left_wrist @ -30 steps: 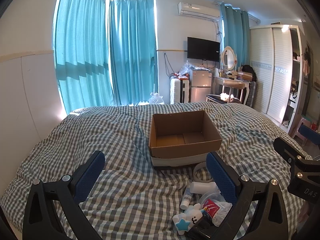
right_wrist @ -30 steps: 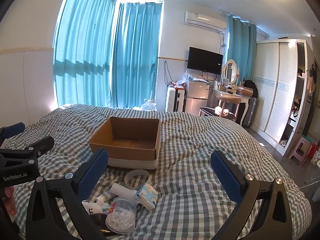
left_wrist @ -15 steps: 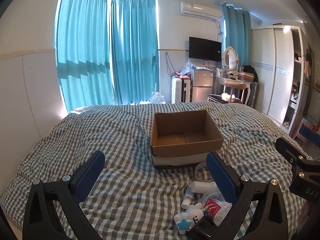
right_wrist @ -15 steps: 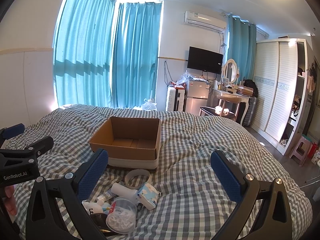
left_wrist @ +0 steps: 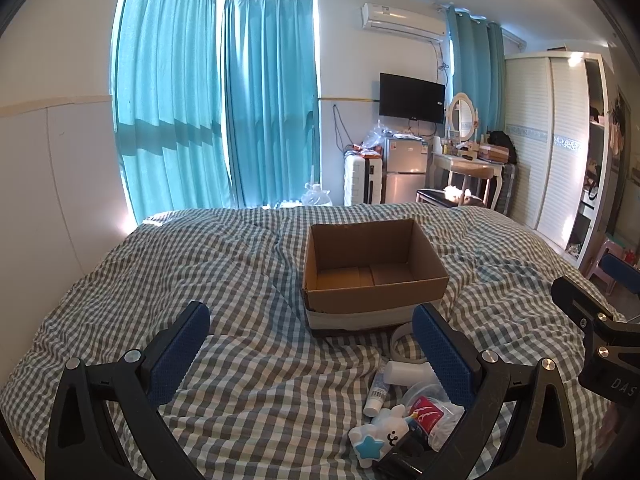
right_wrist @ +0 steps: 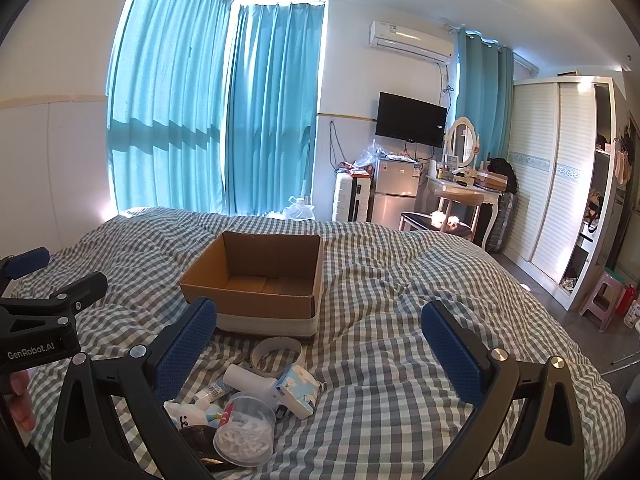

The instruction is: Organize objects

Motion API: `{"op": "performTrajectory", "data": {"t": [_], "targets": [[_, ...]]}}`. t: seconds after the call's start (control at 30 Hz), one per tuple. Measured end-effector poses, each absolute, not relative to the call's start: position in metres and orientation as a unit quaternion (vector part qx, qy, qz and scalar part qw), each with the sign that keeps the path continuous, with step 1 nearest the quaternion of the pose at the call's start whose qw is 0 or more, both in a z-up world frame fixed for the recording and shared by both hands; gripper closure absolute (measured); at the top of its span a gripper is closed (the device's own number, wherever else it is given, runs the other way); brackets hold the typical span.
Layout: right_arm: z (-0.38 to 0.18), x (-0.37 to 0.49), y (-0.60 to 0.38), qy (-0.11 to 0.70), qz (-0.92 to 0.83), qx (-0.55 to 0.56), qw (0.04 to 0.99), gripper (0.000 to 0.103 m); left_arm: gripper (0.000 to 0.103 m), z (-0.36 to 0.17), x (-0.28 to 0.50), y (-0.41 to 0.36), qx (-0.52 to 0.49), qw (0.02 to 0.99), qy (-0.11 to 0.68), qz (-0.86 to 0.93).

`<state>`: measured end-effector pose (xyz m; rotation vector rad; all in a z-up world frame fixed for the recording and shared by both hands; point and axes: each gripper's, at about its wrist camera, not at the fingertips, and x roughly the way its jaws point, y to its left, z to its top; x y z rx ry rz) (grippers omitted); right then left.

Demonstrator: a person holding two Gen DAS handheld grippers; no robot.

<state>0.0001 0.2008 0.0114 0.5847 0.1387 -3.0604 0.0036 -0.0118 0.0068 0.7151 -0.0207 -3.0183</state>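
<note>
Both tools hover above a bed covered in a grey-and-white checked quilt. The left gripper has its blue-padded fingers spread wide apart and holds nothing; the right gripper is likewise spread wide and holds nothing.

Cardboard box: open-topped, resting on the quilt straight ahead of the left gripper and ahead and slightly left of the right gripper; only its bare cardboard floor shows inside. A pale band runs along the base of its near wall.

Loose objects lie in a cluster on the quilt between the box and the tools, just beside the left gripper's right finger and the right gripper's left finger:
- a ring of tape, lying flat, nearest the box;
- a white bottle on its side, touching a small packet printed in blue and white;
- a slim tube with a printed label;
- a clear round tub with white pieces inside (contents too small to identify);
- a white plush toy bearing a blue star, closest to the tools.

Each gripper shows at the edge of the other's view, the two held side by side, apart. Behind the bed stand teal curtains, a wall-mounted television and a white wardrobe.
</note>
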Motion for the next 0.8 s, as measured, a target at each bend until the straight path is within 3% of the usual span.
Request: {"op": "performTrajectory", "data": {"t": [0.8], "targets": [[0.027, 0.009, 0.193, 0.059, -0.983, 0.174, 0.013, 0.000, 0.000, 0.017, 0.010, -0.014, 0.225, 0.020, -0.008, -0.974]]}}
